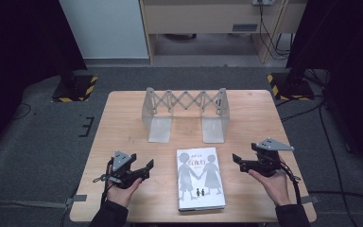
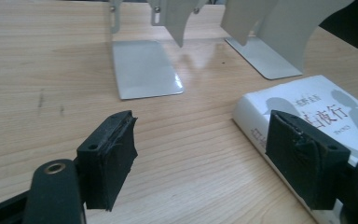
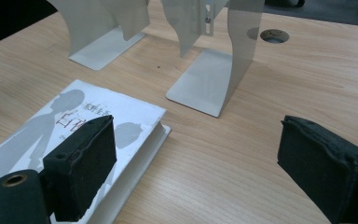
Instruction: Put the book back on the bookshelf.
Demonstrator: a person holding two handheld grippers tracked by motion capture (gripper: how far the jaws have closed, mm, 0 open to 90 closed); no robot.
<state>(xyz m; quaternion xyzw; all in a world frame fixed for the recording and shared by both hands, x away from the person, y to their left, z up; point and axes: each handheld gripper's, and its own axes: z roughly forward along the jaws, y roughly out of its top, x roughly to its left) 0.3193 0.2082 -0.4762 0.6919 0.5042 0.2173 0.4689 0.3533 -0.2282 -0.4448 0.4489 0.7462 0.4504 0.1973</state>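
A white book (image 1: 200, 177) with grey silhouette figures on its cover lies flat near the table's front edge, between the two hands. My left gripper (image 1: 146, 169) hovers to its left, jaws apart and pointing toward the book. In the left gripper view the gripper (image 2: 203, 140) holds nothing, and the book (image 2: 317, 100) lies just beyond the right jaw. My right gripper (image 1: 238, 162) is to the book's right, open and aimed at it. In the right gripper view its jaws (image 3: 196, 140) are wide apart, with the book (image 3: 51, 126) behind the left one.
A grey metal expanding book rack (image 1: 185, 101) stands upright at the back middle of the wooden table (image 1: 123, 118), its two base plates (image 2: 144, 67) (image 3: 205, 84) reaching toward the book. A round cable hole (image 3: 274, 35) lies behind it. Black stands flank the table.
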